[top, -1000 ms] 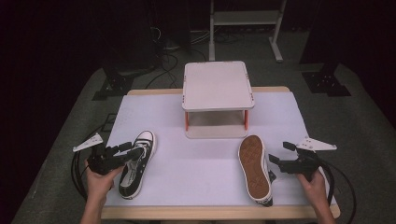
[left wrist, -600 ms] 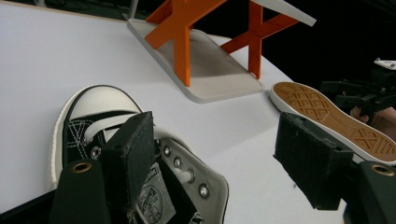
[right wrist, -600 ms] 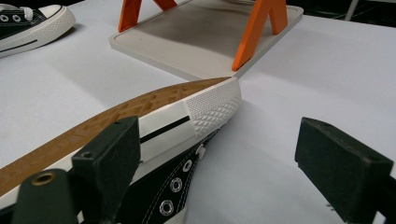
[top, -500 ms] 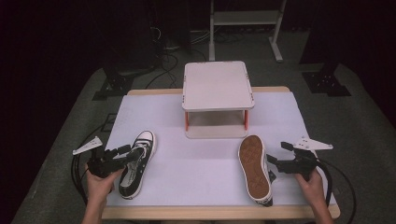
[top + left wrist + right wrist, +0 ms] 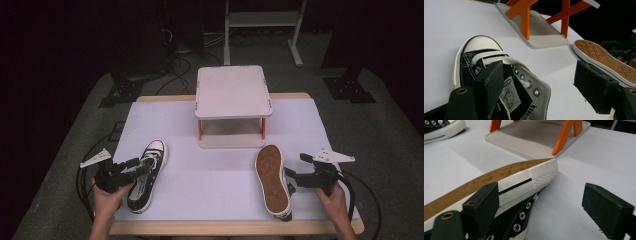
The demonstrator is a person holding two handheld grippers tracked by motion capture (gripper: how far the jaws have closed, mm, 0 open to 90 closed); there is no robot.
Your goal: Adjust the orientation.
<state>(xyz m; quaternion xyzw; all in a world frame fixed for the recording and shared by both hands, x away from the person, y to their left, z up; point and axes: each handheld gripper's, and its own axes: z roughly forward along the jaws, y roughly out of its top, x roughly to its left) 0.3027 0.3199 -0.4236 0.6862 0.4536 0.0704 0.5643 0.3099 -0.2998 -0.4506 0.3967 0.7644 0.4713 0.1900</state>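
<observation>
We judged both canvas shoes light with soft, floppy collars but stiff rubber soles, so our left gripper (image 5: 142,167), its jaws just spread wide, straddled the upright shoe's (image 5: 145,175) collar ungripped, while our right gripper (image 5: 291,178) stood released beside the tipped shoe (image 5: 272,181).

A small white stand (image 5: 232,92) with orange legs (image 5: 200,130) sits at the upper middle of the frame, on the far part of the counter (image 5: 215,185), which has a white cover and a wooden edge. Beyond it, on the grey floor (image 5: 380,125), stands a pale metal frame (image 5: 262,20); black cables (image 5: 175,55) trail at upper left.
</observation>
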